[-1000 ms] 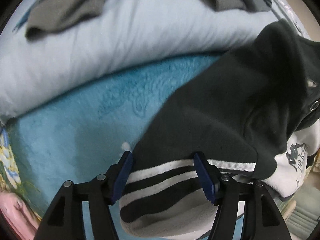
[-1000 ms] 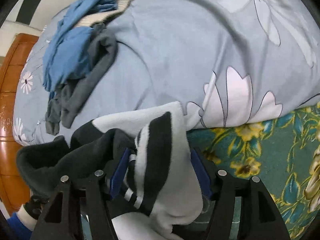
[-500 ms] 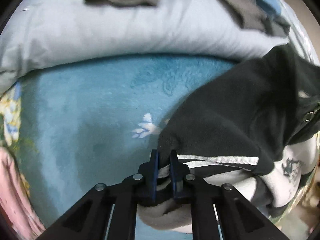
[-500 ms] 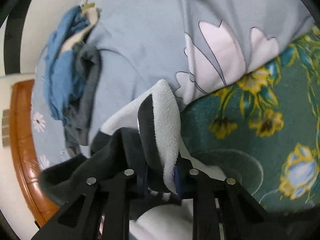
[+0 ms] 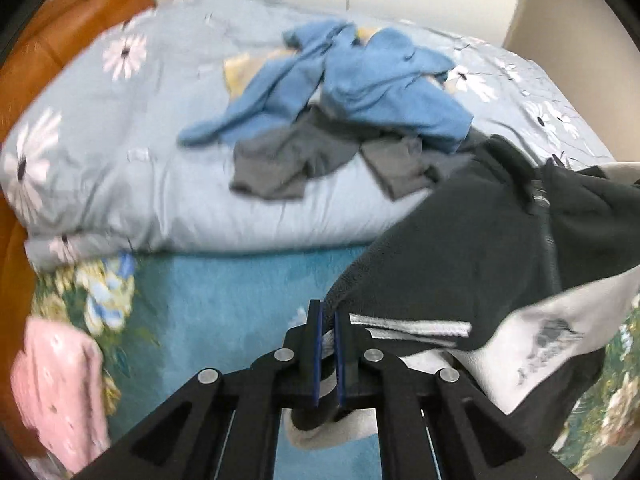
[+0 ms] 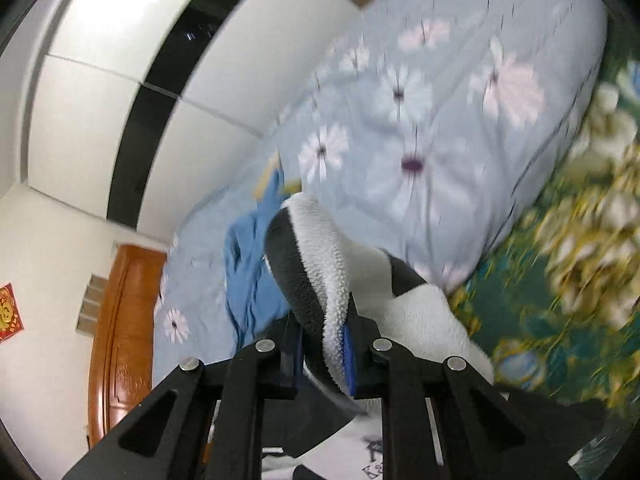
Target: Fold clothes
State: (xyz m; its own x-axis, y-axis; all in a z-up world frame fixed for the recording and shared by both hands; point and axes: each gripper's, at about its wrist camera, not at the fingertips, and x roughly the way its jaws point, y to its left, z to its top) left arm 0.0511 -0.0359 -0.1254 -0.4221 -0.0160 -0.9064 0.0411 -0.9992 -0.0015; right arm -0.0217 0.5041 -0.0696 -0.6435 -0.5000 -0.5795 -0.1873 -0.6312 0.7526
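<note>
- The left gripper is pinching the striped hem of a black-and-white fleece jacket, its jaws narrowed almost together on a thin fold of cloth.
- The jacket is hanging to the right of that gripper, above the teal floral blanket on the bed, with a white panel carrying a dark printed logo drooping at the near right.
- The right gripper is clamping a thicker bunch of the same jacket, black outside and white fleece inside (the fleece is bulging up past the blue pads).
- In the right wrist view the jacket is rising in a rounded hump just beyond the jaws and spilling down to the near right.
- A pale blue quilt with white flowers is lying across the far part of the bed, its folded edge meeting the teal blanket.
- On the quilt, a blue garment is sprawling over a grey garment; both are well apart from the left gripper, and the grey one is nearly touching the jacket's far edge.
- A pink cloth is sitting at the near left edge of the blanket.
- A wooden headboard is standing at the left in the right wrist view, with a white and black wardrobe beyond it (that whole view is tilted and blurred).
</note>
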